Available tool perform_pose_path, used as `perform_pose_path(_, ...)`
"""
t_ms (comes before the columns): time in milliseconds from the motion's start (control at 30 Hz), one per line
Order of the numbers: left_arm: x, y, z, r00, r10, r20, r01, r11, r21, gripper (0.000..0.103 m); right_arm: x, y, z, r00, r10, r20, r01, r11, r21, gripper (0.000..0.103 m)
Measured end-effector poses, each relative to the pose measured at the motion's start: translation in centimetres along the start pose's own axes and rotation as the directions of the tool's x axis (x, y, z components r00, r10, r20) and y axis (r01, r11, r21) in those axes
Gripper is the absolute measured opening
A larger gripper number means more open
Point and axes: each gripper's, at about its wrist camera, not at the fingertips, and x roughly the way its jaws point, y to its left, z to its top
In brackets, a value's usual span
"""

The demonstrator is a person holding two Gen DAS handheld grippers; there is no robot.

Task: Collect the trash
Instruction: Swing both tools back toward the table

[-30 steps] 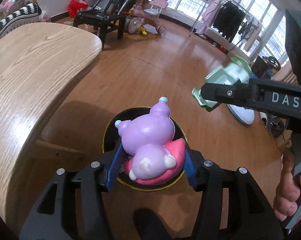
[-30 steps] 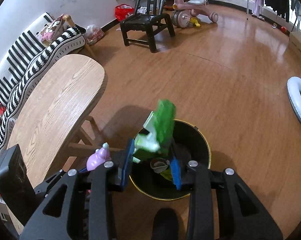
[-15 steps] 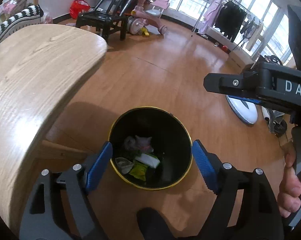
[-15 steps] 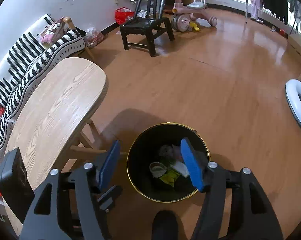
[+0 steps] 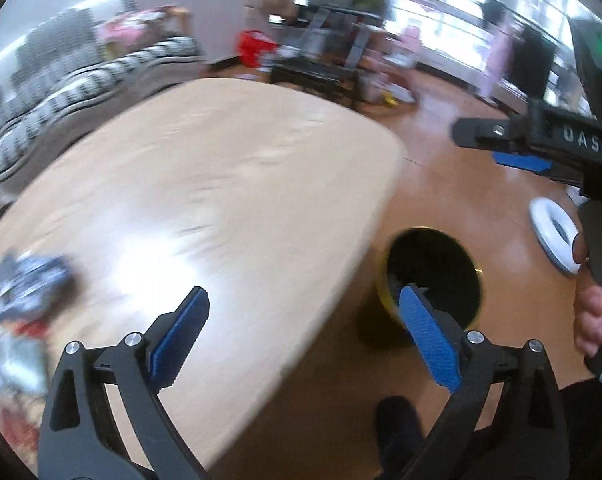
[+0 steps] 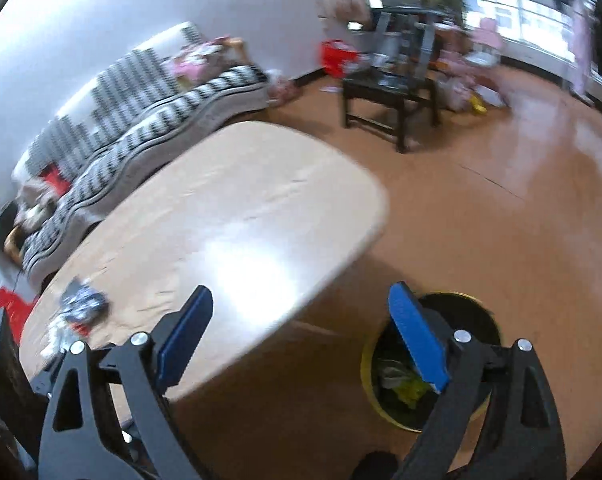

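In the left wrist view, the left gripper (image 5: 301,336) has just been spreading its blue fingers (image 5: 179,334) and now stands wide open with nothing between them, aimed over the edge of the pale wooden counter (image 5: 205,184). The black bin (image 5: 437,276) with its yellow rim sits on the floor just beside that counter, partly behind the right-hand finger. Blurred trash (image 5: 25,304), blue-grey and red, lies at the near left end of the counter. The right gripper (image 5: 521,160) shows at the upper right, held by a hand (image 5: 593,316). In the right wrist view, the right gripper (image 6: 301,344) has also just been opening and is empty; the bin (image 6: 417,380) below it already holds wrappers, and the crumpled trash (image 6: 81,304) rests on the counter (image 6: 237,216), well apart from the fingers. The drop looks finished, and the step in hand is the return for more. Next, either gripper must reach to that pile and close on a piece.
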Motion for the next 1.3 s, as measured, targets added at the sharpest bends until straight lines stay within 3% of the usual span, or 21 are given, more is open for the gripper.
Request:
perform_pose_path(200, -7.1, 10.4, -4.3, 0.985, 0.167, 0.036, -0.161, 0.976, -0.146, 0.094, 1.5, 9.8, -0.7, 0.992, 0.119, -0.033, -0.123, 0.980, -0.158, 0.087)
perform_pose_path(333, -11.1, 16.9, -8.2, 0.959, 0.282, 0.034, -0.264, 0.930, -0.256, 0.095, 2.3, 15.9, -1.6, 0.985, 0.167, -0.049, -0.174, 0.949, -0.264, 0.087)
perform_pose_path(467, -13.7, 22.3, -11.5, 0.942, 0.335, 0.007, -0.309, 0.878, -0.364, 0.095, 3.4, 20.6, -3.4, 0.975, 0.206, -0.085, -0.223, 0.917, -0.331, 0.087)
perform_pose_path(667, -15.2, 26.2, -14.4, 0.936, 0.350, -0.026, -0.325, 0.835, -0.444, 0.095, 5.5, 25.7, -5.4, 0.959, 0.248, -0.137, -0.283, 0.881, -0.380, 0.087)
perform_pose_path(800, -14.8, 27.4, -14.7, 0.939, 0.342, -0.026, -0.315, 0.831, -0.458, 0.095, 6.7, 27.5, -6.0, 0.952, 0.262, -0.160, -0.304, 0.872, -0.384, 0.087)
perform_pose_path(1100, -11.6, 27.8, -13.3, 0.948, 0.317, -0.031, -0.296, 0.839, -0.457, 0.095, 10.2, 30.3, -6.3, 0.941, 0.266, -0.208, -0.329, 0.863, -0.384, 0.087)
perform_pose_path(1300, -7.9, 30.3, -11.4, 0.949, 0.309, -0.068, -0.298, 0.803, -0.516, 0.095, 14.2, 31.0, -5.5, 0.938, 0.249, -0.242, -0.323, 0.882, -0.344, 0.087)
